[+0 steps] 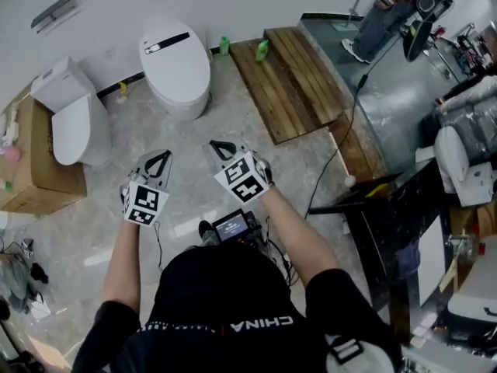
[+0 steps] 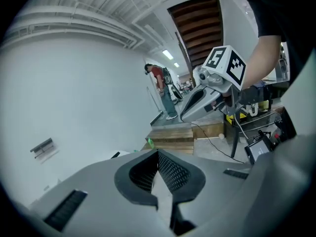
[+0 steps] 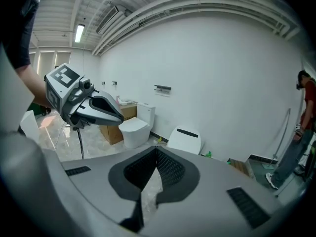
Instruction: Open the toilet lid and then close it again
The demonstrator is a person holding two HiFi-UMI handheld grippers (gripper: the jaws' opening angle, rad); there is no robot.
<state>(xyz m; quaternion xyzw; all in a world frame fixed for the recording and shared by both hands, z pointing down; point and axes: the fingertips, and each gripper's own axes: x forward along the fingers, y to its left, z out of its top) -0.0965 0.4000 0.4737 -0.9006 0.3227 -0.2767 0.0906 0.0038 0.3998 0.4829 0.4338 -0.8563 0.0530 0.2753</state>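
Observation:
A white toilet (image 1: 177, 67) with its lid down and a black strip at the back stands against the wall ahead; it also shows in the right gripper view (image 3: 186, 140). Left of it is a second white toilet (image 1: 74, 121) with a tank, lid also down (image 3: 135, 127). My left gripper (image 1: 158, 158) and right gripper (image 1: 220, 147) are held side by side over the marble floor, well short of both toilets. Both are shut on nothing: the left gripper (image 2: 158, 154) and right gripper (image 3: 157, 153) each show meshed pads pressed together.
A cardboard box (image 1: 35, 169) sits behind the left toilet. A wooden platform (image 1: 291, 80) with green bottles (image 1: 262, 50) lies to the right, then a raised grey floor where a person (image 1: 384, 14) stands. A black table (image 1: 388, 208) and a cable are at my right.

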